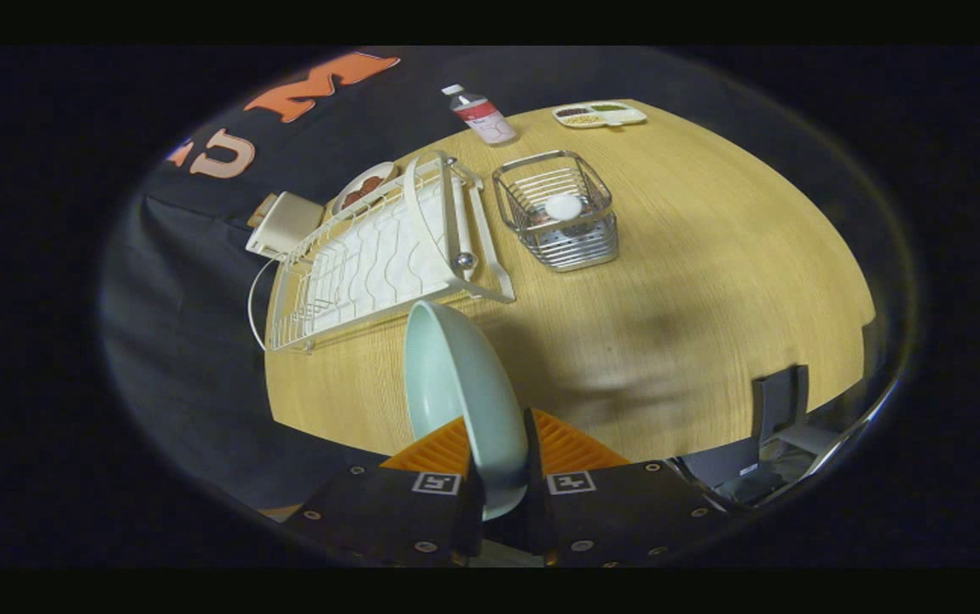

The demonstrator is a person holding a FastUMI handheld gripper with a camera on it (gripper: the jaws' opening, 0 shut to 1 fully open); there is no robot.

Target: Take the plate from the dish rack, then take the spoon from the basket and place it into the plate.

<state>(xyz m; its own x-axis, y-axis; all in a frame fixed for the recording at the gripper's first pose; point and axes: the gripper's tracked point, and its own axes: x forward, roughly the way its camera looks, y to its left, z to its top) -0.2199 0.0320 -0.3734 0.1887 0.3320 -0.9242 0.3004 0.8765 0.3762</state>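
Observation:
My gripper [502, 465] is shut on the rim of a pale green plate [455, 384], which stands on edge between the fingers, lifted above the wooden table [694, 324]. Beyond the plate lies the white wire dish rack [379, 251], with nothing standing in its slots. To the right of the rack sits a metal wire basket [559, 209]. A white rounded spoon end [564, 206] shows inside the basket; the rest of the spoon is hidden by the wires.
A plastic bottle [481, 115] and a divided snack tray [599, 113] stand at the far side of the table. A white box [285, 223] and a bowl of red food [362, 188] lie behind the rack. A dark chair [775, 409] stands off the table's near right corner.

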